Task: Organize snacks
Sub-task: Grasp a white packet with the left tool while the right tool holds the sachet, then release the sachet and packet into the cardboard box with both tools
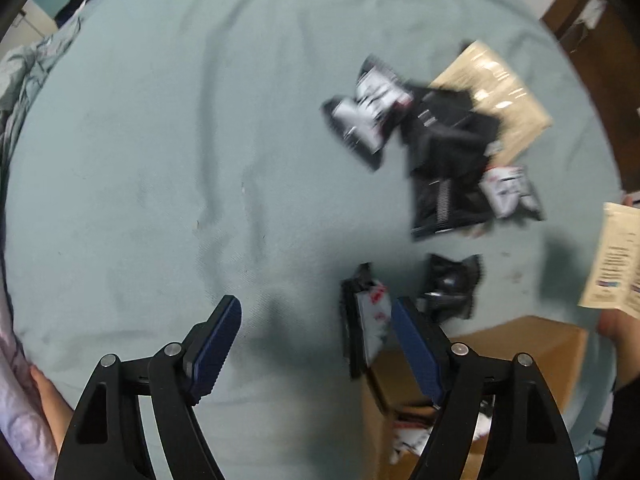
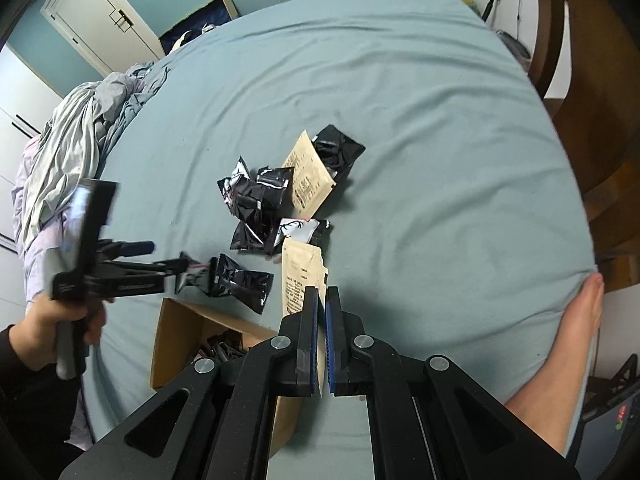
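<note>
Seen from the left wrist view, blurred by motion: left hand-held gripper (image 1: 316, 340) spread wide, nothing between its blue pads (image 1: 218, 344), hanging above the teal bed sheet (image 1: 160, 160). Just beside the right pad, a black-and-white snack packet (image 1: 366, 320) lying at the far left corner of an open cardboard box (image 1: 532, 356). Next to it on the right, a small black packet (image 1: 452, 284). Farther off, a loose heap of black and white snack packets (image 1: 440, 140) lying partly over a tan paper pouch (image 1: 504, 92). At the right edge, a second tan pouch (image 1: 616, 260), cut off by the frame, so what held it could not be told here.

Settled by the right wrist view, which was sharp: right hand-held gripper (image 2: 322, 304) closed down to a narrow slit on the near edge of that tan pouch (image 2: 300, 276), held just above the sheet (image 2: 420, 120) and right of the box (image 2: 180, 332). Shown here alone: dark packets already lying inside the box. Shown here alone too: the left hand-held gripper (image 2: 168, 258) from the side, gripped in a left hand (image 2: 60, 316), its tips just beside a black-and-white packet (image 2: 192, 274) and a black packet (image 2: 244, 284) at the far side of the box. Beyond them, the heap (image 2: 260, 208) and the other tan pouch (image 2: 308, 180), near the middle of the bed. Also only here: crumpled grey bedding (image 2: 76, 132) at the far left, a white door (image 2: 92, 16) behind it, brown wooden furniture (image 2: 592, 100) on the right, and a bare foot (image 2: 560, 352) resting on the near right edge of the bed.
</note>
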A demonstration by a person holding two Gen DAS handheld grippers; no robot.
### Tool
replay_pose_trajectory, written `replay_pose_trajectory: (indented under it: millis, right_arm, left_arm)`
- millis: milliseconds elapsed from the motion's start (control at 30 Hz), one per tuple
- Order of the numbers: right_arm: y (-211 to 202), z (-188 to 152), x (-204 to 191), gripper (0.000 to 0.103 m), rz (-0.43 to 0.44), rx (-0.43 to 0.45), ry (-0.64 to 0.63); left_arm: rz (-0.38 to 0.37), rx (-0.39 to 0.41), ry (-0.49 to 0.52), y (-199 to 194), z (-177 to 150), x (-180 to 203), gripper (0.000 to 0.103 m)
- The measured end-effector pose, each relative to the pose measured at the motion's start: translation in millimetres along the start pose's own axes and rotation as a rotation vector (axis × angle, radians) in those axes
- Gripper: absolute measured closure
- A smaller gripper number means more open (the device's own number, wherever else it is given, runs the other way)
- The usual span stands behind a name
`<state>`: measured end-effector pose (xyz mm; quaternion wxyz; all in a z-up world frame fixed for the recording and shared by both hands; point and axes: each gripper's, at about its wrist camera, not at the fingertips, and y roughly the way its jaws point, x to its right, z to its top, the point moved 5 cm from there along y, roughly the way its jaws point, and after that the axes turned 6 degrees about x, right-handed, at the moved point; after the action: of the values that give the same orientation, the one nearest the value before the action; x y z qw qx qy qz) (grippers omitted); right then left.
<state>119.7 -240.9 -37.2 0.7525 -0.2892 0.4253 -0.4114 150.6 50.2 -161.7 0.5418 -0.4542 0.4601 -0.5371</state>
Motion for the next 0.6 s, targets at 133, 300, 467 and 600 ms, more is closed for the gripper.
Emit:
replay_pose_trajectory:
  millis: [133,300,467,600]
  right_arm:
    - [7.6,4.7,3.9,0.102,0.021,-0.002,0.019]
    - [8.9,6.7,7.1,0.102,0.018,0.006,0.038]
    - [-4.3,2.3,4.5,0.102,-0.004,0.02,0.029]
    - [-16.9,2.2,5.5,0.102,-0.031,0.035,0.041]
  left_arm:
    - [-0.074,-0.056,-0.056,22.4,-1.1,-0.8,0.046]
    - [-0.067,-0.081,-0.007,30.1,-6.1,9.4,0.075]
    - [-0.047,-0.004,0.014,-5.1,-6.7,11.2,0.076]
    - [0.004,0.091,0.069,-48.5,-10.9,5.1,0.076]
